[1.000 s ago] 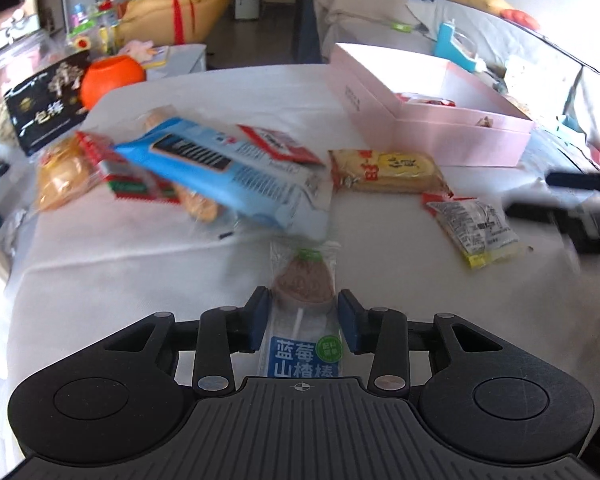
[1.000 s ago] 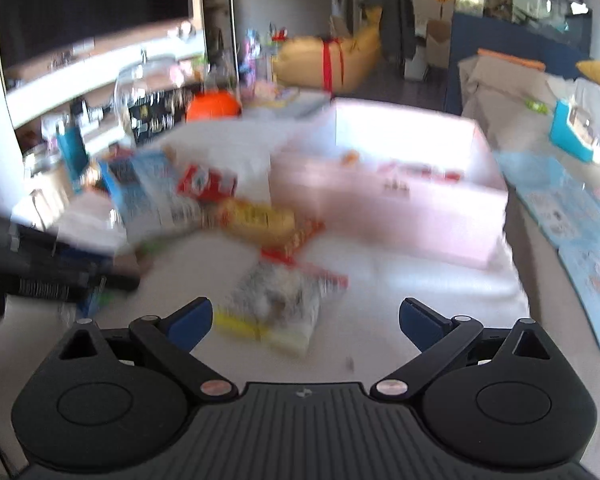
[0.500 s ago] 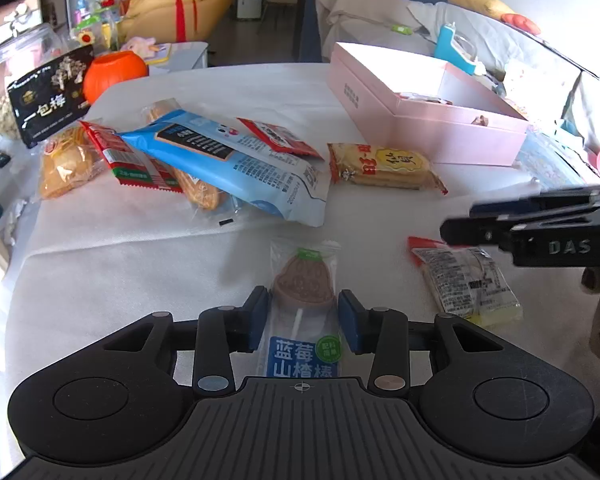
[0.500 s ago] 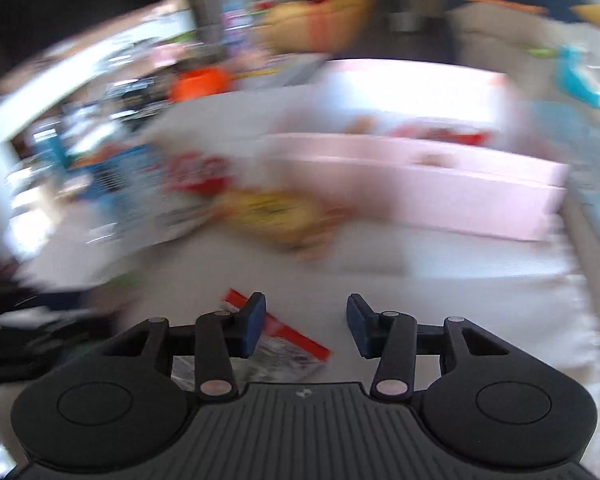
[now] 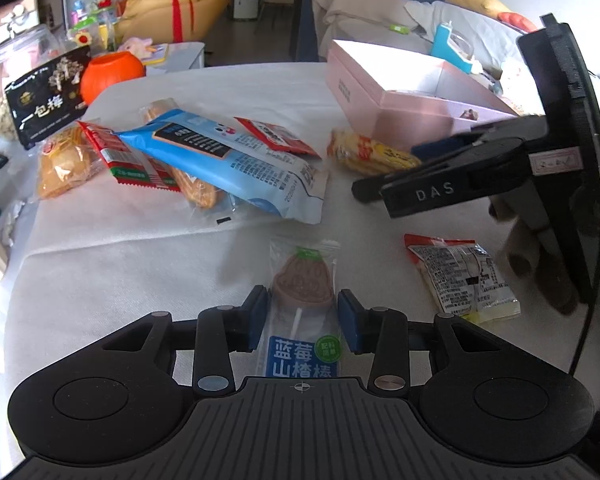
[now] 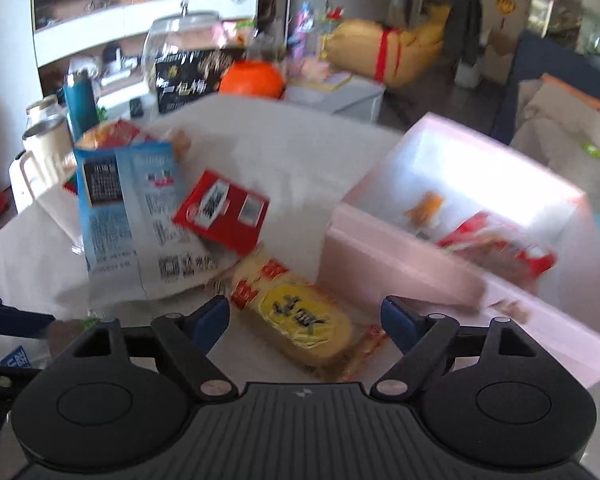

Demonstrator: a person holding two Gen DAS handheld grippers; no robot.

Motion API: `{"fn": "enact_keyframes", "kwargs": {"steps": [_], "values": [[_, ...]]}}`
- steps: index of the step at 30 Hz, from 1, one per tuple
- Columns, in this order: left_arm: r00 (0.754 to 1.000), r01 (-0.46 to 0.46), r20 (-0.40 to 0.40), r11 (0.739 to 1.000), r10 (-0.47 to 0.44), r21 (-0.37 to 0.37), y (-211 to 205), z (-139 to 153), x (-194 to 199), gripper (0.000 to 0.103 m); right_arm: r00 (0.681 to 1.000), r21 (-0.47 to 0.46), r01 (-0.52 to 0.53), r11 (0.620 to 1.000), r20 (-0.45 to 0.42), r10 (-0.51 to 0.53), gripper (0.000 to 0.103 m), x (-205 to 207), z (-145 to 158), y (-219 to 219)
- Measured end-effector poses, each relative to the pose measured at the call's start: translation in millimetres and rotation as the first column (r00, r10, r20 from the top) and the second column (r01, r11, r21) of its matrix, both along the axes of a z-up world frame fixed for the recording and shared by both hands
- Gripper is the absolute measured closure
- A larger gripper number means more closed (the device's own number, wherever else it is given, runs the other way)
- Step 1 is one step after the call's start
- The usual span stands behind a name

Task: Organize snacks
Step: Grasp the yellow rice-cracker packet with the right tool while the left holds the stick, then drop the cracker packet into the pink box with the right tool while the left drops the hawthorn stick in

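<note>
Nearest, the left gripper [image 5: 302, 322] is seen with its jaws part-way apart on either side of a lollipop packet [image 5: 303, 308] that lies flat on the desk [image 5: 100, 272]; whether the pads actually press the film cannot be told, though they stand just beside its edges. The packet is judged light, thin and slippery, with a brittle disc on a stick inside, so hold is best taken across the wrapper at the stick, below the disc, and squeezed gently. To its right a clear packet [image 5: 462, 276] with a red end lies flat and untouched; it looks soft, light and crinkly. Further out, the right gripper [image 6: 306, 320] is held over a yellow cake packet [image 6: 296, 316], its jaws opening and well clear of both sides, with the packet between them but not pressed. That packet is judged soft and easily crushed, so its middle, across the short width, is the place to be gripped lightly. Just beyond it stands the pink box [image 6: 400, 256], touching or nearly touching the packet's far end, with a few snacks already inside. To the left a blue bag [image 5: 228, 160] and a red sachet [image 6: 222, 212] lie overlapped in a loose heap; these are taken to be light and slippery too.
</note>
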State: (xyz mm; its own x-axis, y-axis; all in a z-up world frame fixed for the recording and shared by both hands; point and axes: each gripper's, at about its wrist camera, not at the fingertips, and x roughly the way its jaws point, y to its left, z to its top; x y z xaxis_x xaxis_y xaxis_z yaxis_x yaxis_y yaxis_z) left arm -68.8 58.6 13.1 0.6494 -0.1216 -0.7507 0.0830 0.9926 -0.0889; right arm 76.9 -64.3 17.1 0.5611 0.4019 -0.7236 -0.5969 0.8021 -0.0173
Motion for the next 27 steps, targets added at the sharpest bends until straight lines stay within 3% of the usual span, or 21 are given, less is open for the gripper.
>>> {"fn": "enact_keyframes", "kwargs": {"steps": [2,5,7,13,17,23,27], "values": [[1.0,-0.002,0.004,1.0,0.002,-0.003,0.0,-0.2,-0.7,0.06,0.999,0.053,0.008,0.999,-0.032,-0.007,0.019,-6.7,1.2,-4.9],[1.0,-0.005,0.007,1.0,0.005,0.002,-1.5,-0.4,-0.8,0.059,0.984,0.185,-0.071,0.98,-0.15,0.1,0.019,-25.3,7.6,-16.6],[1.0,-0.008,0.011,1.0,0.008,0.002,-2.0,-0.8,-1.5,0.059,0.974,0.235,-0.114,0.965,-0.166,0.156,0.019,-35.5,14.1,-20.9],[1.0,-0.018,0.018,1.0,0.018,-0.003,-1.4,-0.7,-3.7,0.059,0.998,0.161,-0.009,0.987,-0.064,0.019,0.02,-31.4,24.9,-15.0],[1.0,-0.017,0.018,1.0,0.017,-0.012,0.4,-0.6,-4.0,0.058,0.993,0.106,0.084,0.991,-0.088,-0.075,0.038,-7.8,17.3,3.0],[1.0,0.0,0.019,1.0,0.0,-0.004,0.2,-0.7,-5.1,0.058,0.997,0.014,0.049,0.999,-0.057,-0.048,0.068,-10.5,5.8,23.2],[1.0,0.017,0.009,0.999,-0.018,0.029,-6.5,0.0,-0.3,0.055,0.997,0.074,0.016,0.997,-0.072,-0.011,0.069,-40.9,20.7,-6.2]]}}
